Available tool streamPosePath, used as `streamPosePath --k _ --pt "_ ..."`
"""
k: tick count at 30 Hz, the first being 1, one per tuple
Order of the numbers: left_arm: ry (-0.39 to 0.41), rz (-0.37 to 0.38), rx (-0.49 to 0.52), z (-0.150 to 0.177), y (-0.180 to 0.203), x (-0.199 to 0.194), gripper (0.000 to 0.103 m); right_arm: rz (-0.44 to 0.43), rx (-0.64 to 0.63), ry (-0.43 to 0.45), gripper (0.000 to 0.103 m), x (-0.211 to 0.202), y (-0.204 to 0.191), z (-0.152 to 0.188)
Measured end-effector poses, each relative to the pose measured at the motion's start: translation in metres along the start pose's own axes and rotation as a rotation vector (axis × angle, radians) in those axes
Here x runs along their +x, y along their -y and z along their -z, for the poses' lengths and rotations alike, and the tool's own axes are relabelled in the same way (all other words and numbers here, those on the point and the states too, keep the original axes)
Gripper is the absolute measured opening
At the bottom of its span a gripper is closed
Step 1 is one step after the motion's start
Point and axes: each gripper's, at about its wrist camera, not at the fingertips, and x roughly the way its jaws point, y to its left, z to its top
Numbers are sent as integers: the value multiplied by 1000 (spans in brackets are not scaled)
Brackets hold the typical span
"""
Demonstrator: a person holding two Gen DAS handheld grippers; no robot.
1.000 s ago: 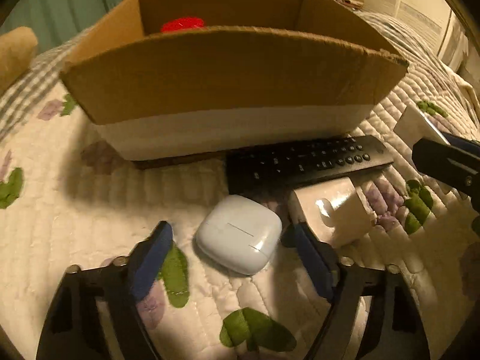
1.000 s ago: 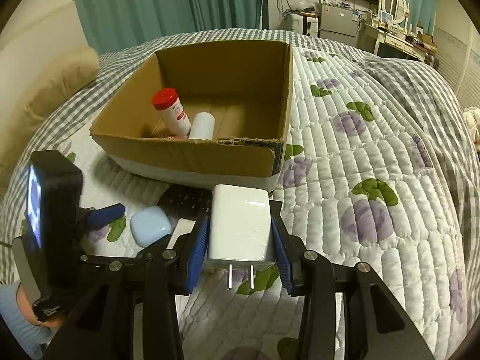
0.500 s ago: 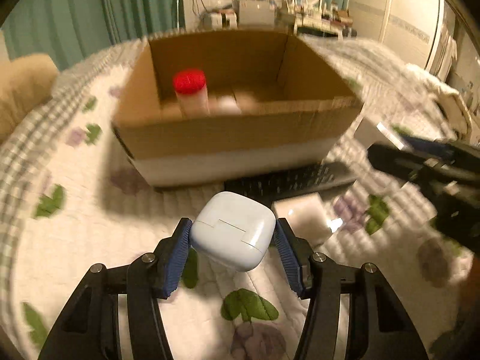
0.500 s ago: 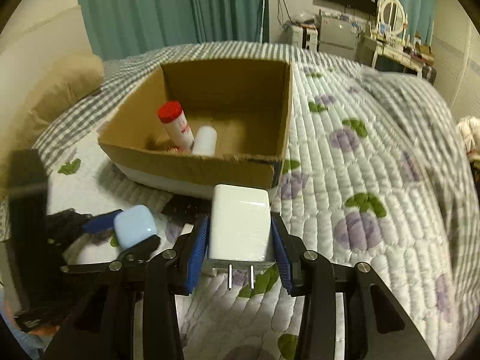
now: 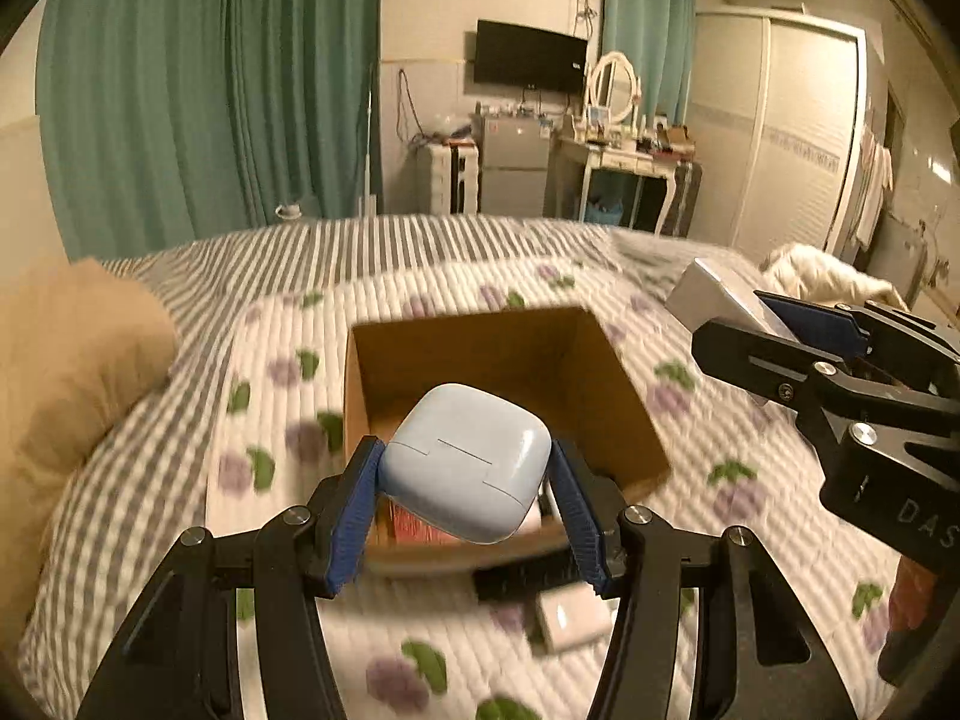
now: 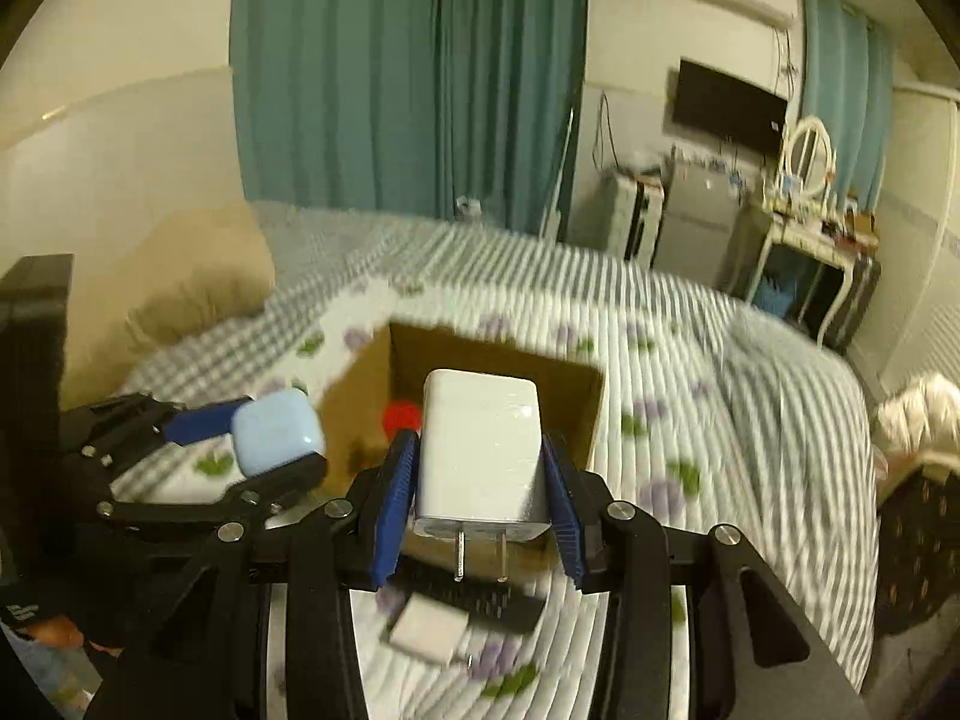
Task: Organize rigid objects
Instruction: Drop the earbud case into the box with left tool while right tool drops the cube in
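Gripper-held earbud case point(image 5: 465, 471) masking box point(image 5: 600, 372) contents

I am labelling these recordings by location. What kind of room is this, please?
Most likely a bedroom in a home. The work happens on a bed with a quilted cover and a pillow; behind it stand a dressing table with an oval mirror, a wall television and a large wardrobe.

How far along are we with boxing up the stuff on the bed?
Done: a red-capped bottle already sits in the cardboard box. In hand: the left gripper holds the earbud case, the right gripper the white charger, both raised near the box. Left: the black remote and small white adapter on the quilt.
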Motion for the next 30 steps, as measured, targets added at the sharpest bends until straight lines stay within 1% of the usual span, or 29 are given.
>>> streamPosePath --k 5,7,10,12,15,17,21,24,26,29,30 --pt "6 -32 -12 -30 -8 25 57 6 4 33 41 20 8 -31" --pt "5 -61 -5 -40 -11 40 57 13 6 32 41 32 13 -38" --pt "-20 -71 -5 -47 -16 65 57 8 24 15 41 53 22 -42" --pt "-38 -75 0 -48 -17 81 57 1 42 -4 41 69 29 -41" --pt "-72 -71 13 -45 -19 106 57 27 38 -41 41 100 38 -34" --pt "-102 -73 12 -43 -21 124 57 28 47 -62 41 117 44 -28" --pt "-146 -42 -17 -41 -27 152 57 27 62 -99 41 142 54 -16" --pt "-146 -44 -15 -41 -26 164 57 22 74 -120 41 155 61 -10" --pt "-137 -33 -7 -41 -24 167 57 21 80 -128 41 161 65 -7" --pt "-144 -10 -4 -41 -23 172 61 16 89 -138 41 168 68 -2" --pt "-144 1 -7 -41 -23 173 63 17 91 -141 41 171 69 0"
